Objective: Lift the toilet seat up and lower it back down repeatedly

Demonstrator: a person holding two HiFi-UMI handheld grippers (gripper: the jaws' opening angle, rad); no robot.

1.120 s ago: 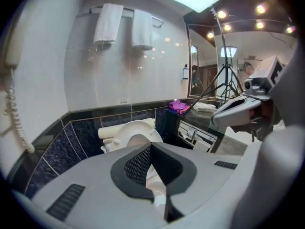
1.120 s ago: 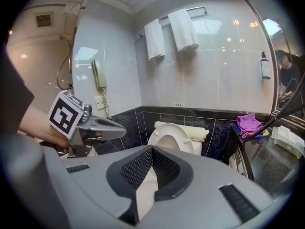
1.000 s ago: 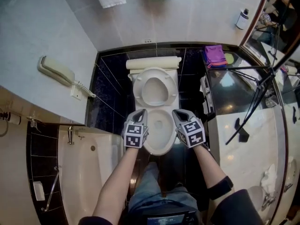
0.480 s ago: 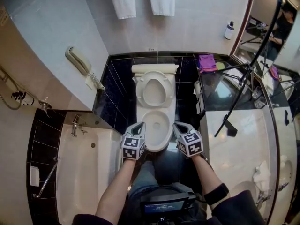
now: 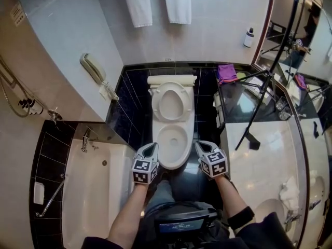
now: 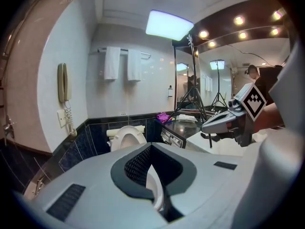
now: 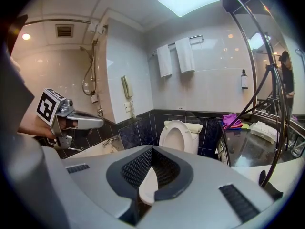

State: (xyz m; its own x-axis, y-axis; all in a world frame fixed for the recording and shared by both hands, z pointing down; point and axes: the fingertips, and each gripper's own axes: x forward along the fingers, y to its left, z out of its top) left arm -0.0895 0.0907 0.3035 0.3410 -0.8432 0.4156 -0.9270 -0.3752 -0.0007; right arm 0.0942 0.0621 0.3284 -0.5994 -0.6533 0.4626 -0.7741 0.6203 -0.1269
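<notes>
Head view: left gripper (image 5: 152,146) and right gripper (image 5: 199,143), both closed and empty, point forward flanking toilet bowl (image 5: 174,164).

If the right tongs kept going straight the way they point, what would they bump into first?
Probably the front rim of the white ceramic toilet bowl, seen just past the right tongs; depth is hard to judge.

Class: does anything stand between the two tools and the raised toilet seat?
Nothing visible does. Between the left tool, the right tool and the upright toilet seat lies only the open bowl, low down.
</notes>
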